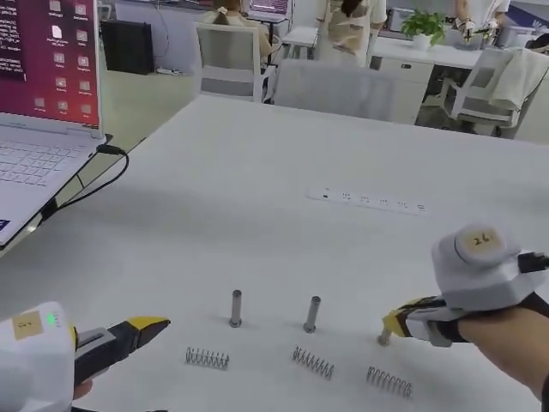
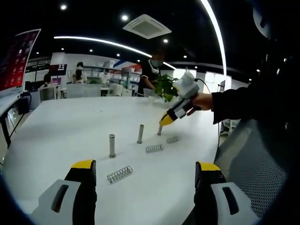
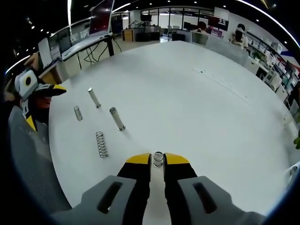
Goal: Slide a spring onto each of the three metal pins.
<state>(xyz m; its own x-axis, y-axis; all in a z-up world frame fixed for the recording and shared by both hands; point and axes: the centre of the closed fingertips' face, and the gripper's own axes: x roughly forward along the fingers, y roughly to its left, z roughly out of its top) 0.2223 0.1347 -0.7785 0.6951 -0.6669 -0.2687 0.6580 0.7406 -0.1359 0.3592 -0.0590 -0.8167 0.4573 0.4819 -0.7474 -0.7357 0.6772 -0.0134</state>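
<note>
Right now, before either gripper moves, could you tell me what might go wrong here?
The right gripper is shut on the rightmost metal pin near its top. A sideways tug could topple it, and the jaws would likely block a spring from sliding on. The nearest spring lies loose on the table close to that gripper, so a careless sweep could roll it away.

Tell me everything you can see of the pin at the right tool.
The pin is a short grey metal cylinder with a shiny round top, standing upright on the white table. The right tool has its yellow-tipped jaws closed on it near the top. It looks bare of any spring; the nearest spring lies flat on the table, apart from it.
</note>
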